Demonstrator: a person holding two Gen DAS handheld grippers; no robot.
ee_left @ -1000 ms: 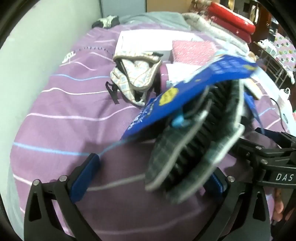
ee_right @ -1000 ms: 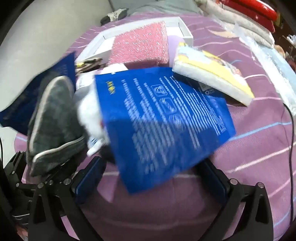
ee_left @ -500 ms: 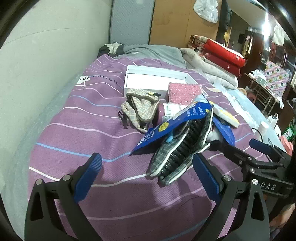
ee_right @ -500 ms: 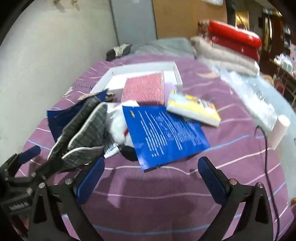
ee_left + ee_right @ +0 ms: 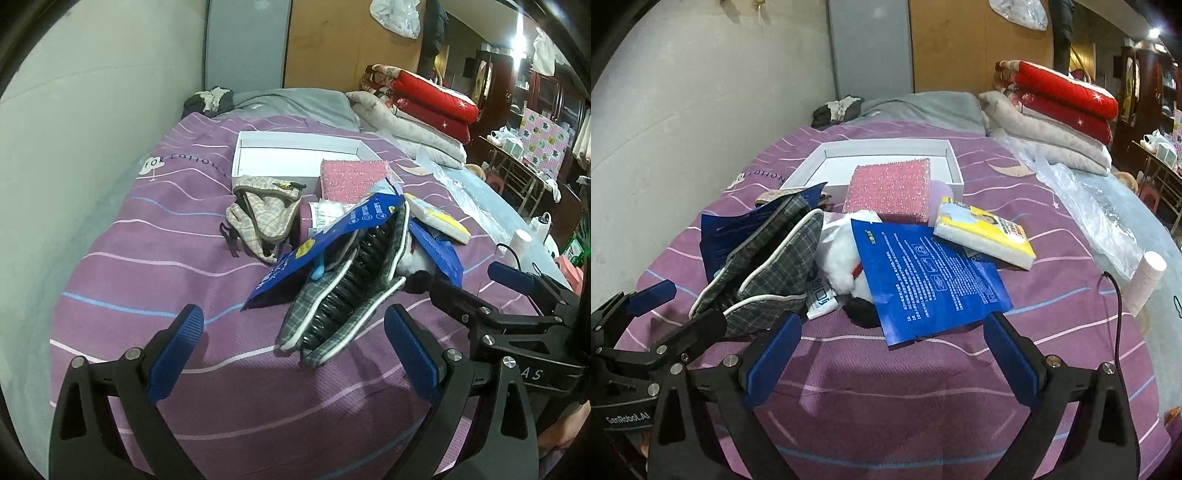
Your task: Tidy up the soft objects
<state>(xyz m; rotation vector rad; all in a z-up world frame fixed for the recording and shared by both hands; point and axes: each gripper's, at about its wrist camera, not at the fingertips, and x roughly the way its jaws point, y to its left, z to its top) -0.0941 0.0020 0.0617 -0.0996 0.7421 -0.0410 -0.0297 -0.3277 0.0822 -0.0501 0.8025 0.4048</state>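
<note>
Not much is sorted yet. The white box [image 5: 955, 162] at the far end is seen empty, while slippers [image 5: 343, 295], sponge [image 5: 892, 190] and plush [image 5: 846, 258] are piled mid-bed. Both tools, left [image 5: 291, 354] and right [image 5: 892, 356], are held apart, nothing gripped.

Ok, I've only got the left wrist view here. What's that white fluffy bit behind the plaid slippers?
Observer: The right wrist view shows a white plush toy with a black part, half covered by a flat blue pouch.
Operator: Is anything lying on that pouch?
Observer: Yes, a yellow sponge pack overlaps its far corner.
Operator: Are the right fingers holding anything?
Observer: No, the right gripper is open and empty, just short of the pouch's near edge.
</note>
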